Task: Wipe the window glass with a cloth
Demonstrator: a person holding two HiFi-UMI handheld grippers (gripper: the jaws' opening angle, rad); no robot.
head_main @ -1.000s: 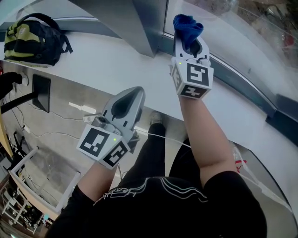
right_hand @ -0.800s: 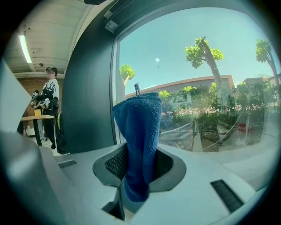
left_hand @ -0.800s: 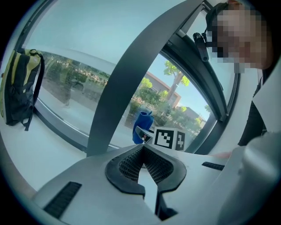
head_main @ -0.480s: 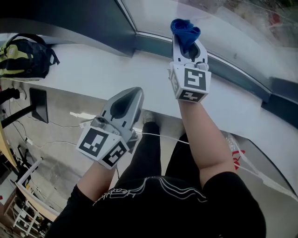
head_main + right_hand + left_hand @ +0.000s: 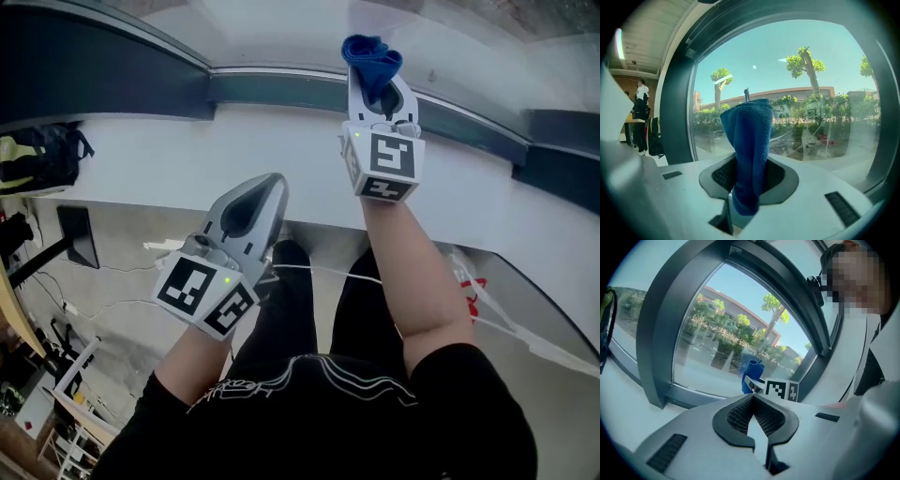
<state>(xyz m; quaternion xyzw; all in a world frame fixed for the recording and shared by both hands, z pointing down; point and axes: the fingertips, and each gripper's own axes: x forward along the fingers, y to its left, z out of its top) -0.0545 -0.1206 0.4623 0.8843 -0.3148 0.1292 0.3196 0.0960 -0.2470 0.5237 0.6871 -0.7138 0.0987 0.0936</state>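
Blue terry cloth (image 5: 749, 140) bunches upright, pinched in right hand-held gripper (image 5: 747, 174).

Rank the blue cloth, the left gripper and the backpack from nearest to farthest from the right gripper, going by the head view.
1. blue cloth: clamped in the right gripper's jaws.
2. left gripper: down to its left.
3. backpack: at the far left edge.

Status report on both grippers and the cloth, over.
Right gripper shut on blue cloth, pointed at window glass. Left gripper shut, empty. Nothing in the way; cloth contact with glass unclear.
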